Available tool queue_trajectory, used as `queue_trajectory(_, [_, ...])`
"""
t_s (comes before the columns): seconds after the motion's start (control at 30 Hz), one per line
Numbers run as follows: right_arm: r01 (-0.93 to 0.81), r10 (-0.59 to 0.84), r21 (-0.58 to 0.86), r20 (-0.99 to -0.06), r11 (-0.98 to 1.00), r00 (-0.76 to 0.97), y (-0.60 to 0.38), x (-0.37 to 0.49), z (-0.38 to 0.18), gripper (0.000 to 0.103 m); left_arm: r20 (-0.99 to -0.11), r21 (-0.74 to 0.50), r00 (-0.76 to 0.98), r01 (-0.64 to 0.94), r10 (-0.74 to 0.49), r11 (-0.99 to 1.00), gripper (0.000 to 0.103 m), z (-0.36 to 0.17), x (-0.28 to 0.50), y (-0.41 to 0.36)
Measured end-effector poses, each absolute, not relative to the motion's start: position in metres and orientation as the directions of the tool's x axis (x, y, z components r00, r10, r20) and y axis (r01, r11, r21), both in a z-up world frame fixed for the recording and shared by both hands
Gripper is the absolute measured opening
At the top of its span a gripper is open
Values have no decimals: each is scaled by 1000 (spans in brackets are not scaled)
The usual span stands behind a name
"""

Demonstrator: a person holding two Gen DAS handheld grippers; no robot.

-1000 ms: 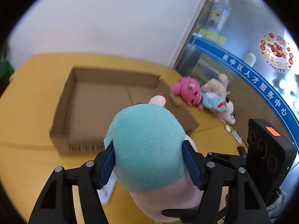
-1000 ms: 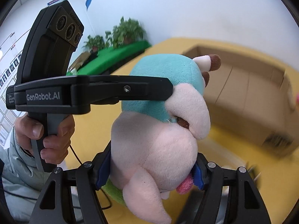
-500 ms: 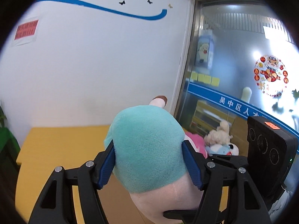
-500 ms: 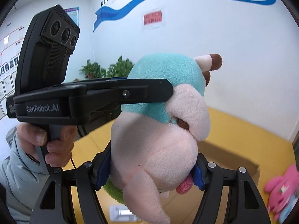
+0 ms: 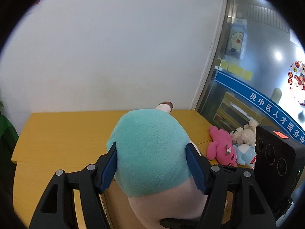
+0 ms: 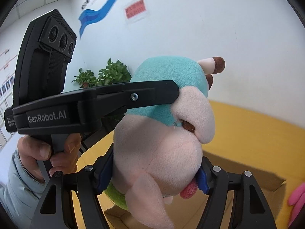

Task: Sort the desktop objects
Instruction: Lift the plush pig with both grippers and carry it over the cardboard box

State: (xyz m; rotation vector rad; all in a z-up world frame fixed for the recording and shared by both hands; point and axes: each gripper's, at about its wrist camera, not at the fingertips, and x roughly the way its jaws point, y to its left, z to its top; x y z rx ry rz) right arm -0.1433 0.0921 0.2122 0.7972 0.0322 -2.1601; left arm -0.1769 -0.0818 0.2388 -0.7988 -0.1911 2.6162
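"GenRobot.AI" is printed in white on the side of the left gripper point(image 6: 152, 95), with smaller lettering at its rear end that cannot be read. White characters "吴中区人才服务中" are carried on the blue band point(image 5: 276, 112) across the glass wall. Writing on the red wall sign point(image 6: 135, 9) is blurred.

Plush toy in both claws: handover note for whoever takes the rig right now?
Left claw: shut on the plush toy's teal head.
Right claw: shut on the same toy's pink body, held in the air.
Cardboard box sits open on the yellow table, below the toy.
Done: toy lifted.
Left: lower it into the box, probably, then the pink toy, cream toy and blue toy heaped at the table's right edge.
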Motion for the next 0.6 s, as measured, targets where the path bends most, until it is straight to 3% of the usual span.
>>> queue_trajectory(0.37, [554,-659,429,-679,-713,-323,81,-230,55,70,-730,-310,-567,-225,382,-924,67,94,-260,-97])
queue_trajectory(0.6, [478,-616,452,-740,-753,-270,87,-253,-5,70,-780,-270,-511,-245,361,-931,68,70,-265,-78])
